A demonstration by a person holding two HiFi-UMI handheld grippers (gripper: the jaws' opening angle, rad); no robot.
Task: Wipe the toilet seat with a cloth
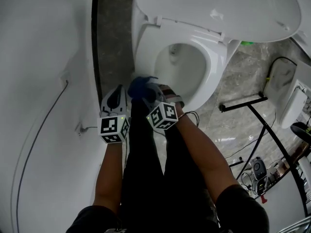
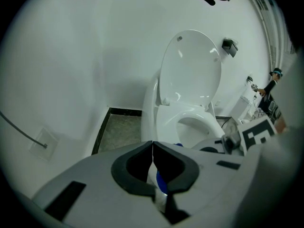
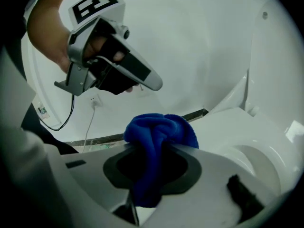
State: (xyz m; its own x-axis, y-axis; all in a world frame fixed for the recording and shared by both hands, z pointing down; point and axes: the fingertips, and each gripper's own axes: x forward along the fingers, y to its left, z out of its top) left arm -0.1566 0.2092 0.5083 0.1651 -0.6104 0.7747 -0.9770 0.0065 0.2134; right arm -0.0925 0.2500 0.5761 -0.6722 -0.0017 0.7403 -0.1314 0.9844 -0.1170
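Right hand-held gripper (image 3: 157,144): I see jaws clamped on blue cloth (image 3: 160,127), near front edge of toilet seat (image 1: 214,64); contact unclear. Left hand-held gripper (image 2: 153,145): 2 jaws together, empty, just beside. Lid (image 1: 218,8) up.

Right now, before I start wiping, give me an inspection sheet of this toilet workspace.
Surface: toilet seat down on the bowl, lid raised.
Job's things: blue cloth, bunched, at the bowl's near rim; contact unclear.
Clutter: black stand and small devices on the floor.
Grippers: right gripper shut on the cloth; left gripper shut, empty, beside it.
Cables: grey cable along the wall; black cable at right.
Surroundings: white wall, marbled grey floor.
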